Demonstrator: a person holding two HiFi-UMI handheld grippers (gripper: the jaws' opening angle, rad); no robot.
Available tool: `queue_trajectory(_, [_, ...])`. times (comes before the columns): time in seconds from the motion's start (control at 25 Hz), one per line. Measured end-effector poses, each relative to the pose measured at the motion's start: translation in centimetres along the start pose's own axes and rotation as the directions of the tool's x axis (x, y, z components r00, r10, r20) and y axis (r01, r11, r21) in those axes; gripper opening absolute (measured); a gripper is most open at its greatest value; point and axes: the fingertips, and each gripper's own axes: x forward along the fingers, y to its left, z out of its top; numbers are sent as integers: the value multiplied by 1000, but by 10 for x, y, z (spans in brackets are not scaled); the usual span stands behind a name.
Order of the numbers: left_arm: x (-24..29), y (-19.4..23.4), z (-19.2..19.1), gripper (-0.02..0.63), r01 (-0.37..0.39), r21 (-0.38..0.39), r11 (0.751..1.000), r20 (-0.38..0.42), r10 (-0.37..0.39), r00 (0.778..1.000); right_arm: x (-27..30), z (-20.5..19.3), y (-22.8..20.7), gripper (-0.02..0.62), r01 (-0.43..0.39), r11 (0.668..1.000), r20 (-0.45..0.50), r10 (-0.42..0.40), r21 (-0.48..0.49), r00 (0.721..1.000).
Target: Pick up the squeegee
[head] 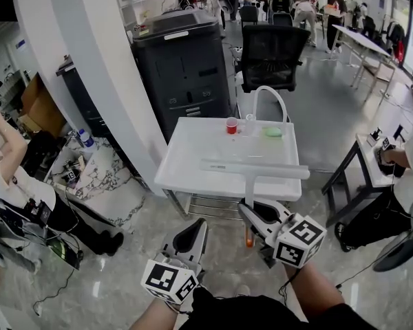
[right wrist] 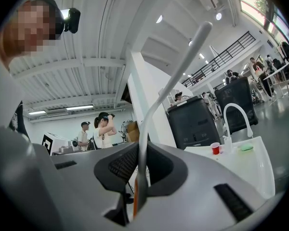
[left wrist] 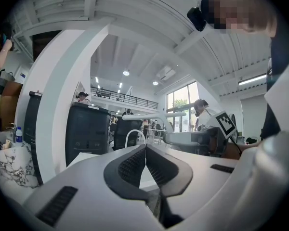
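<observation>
The squeegee (head: 253,170) is white, with a long blade across the top of a thin handle, and it is lifted above the front of the white table (head: 186,163). My right gripper (head: 250,212) is shut on the handle's lower end. In the right gripper view the handle (right wrist: 143,148) stands between the pads and curves up to the right. My left gripper (head: 200,225) hangs lower left of it, shut and empty. In the left gripper view the pads (left wrist: 135,163) meet, with the squeegee blade (left wrist: 147,116) beyond them.
A red cup (head: 232,125), a green sponge (head: 273,132) and a white faucet (head: 270,95) stand at the table's far edge. Behind are a black printer (head: 182,60), a black chair (head: 272,50) and a white column (head: 100,74). A person (head: 14,184) sits left; a small side table (head: 368,167) stands right.
</observation>
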Motion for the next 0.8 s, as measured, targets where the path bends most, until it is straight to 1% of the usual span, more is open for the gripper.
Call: queue_trajectory(0.8, [-1, -3, 0, 20, -7, -1, 1000, 3, 7, 1000, -2, 0, 1, 54, -5, 1000, 10, 5, 5, 1000])
